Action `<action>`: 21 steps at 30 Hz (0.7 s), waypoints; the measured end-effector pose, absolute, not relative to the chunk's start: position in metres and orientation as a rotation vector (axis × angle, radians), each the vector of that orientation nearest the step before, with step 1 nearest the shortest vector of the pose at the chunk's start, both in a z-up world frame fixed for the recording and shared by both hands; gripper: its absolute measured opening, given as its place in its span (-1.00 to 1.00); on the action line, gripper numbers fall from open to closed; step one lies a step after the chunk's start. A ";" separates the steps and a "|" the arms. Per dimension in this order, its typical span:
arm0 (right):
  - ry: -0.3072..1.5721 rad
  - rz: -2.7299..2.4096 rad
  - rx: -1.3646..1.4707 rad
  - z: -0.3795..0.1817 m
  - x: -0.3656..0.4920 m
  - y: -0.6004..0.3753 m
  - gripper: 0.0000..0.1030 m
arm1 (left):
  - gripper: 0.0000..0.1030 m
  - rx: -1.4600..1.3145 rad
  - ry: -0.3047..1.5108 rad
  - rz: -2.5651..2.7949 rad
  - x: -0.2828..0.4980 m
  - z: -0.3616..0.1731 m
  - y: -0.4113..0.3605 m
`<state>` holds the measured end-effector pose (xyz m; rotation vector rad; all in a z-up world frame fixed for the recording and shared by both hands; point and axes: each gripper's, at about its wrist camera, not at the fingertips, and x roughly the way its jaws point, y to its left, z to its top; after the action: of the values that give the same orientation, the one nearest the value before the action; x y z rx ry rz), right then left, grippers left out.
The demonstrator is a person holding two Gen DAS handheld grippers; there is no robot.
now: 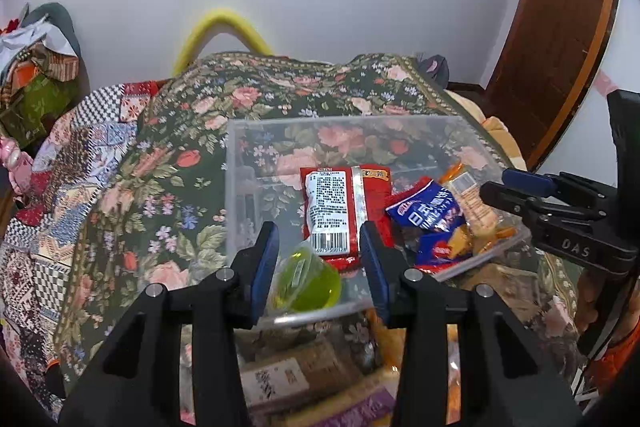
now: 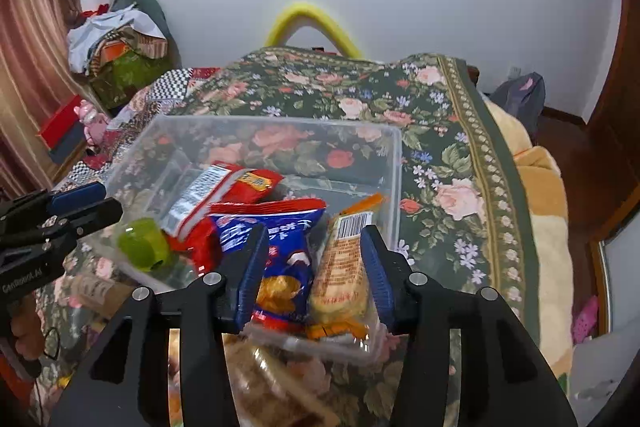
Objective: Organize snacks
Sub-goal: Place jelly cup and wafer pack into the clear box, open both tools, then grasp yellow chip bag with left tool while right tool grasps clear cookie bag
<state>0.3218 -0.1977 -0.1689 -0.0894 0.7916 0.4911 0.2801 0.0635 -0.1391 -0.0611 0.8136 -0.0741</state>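
A clear plastic bin [image 1: 240, 163] [image 2: 394, 163] sits on the floral tablecloth. Inside lie a red packet [image 1: 344, 211] [image 2: 240, 183], a blue snack bag [image 1: 430, 215] [image 2: 280, 239], an orange cracker pack [image 1: 472, 203] [image 2: 344, 267] and a green jelly cup [image 1: 308, 283] [image 2: 144, 245]. My left gripper [image 1: 320, 259] is open and empty, fingers over the bin's near edge above the jelly cup. My right gripper [image 2: 316, 263] is open and empty above the blue bag and cracker pack; it also shows in the left wrist view [image 1: 532, 195].
More snack packs [image 1: 288, 379] [image 2: 272, 387] lie on the cloth in front of the bin, under the grippers. The floral cloth [image 1: 160, 187] [image 2: 460, 167] covers the table. A clothes pile [image 2: 116, 39] stands at back left, a wooden door [image 1: 560, 47] at right.
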 end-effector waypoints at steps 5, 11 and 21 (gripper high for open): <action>0.752 0.517 -0.081 -0.148 0.296 -0.206 -0.04 | -0.19 -0.053 0.783 -0.081 0.253 -0.120 0.063; 0.717 0.556 -0.079 -0.135 0.258 -0.209 0.07 | 0.01 -0.048 0.760 -0.090 0.211 -0.105 0.061; 0.761 0.630 -0.086 -0.157 0.206 -0.194 0.31 | 0.24 -0.042 0.801 -0.095 0.155 -0.119 0.059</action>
<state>0.2060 -0.1936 -0.1573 -0.0861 0.7606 0.6296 0.1548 0.0585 -0.1194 -0.0420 0.8009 -0.0951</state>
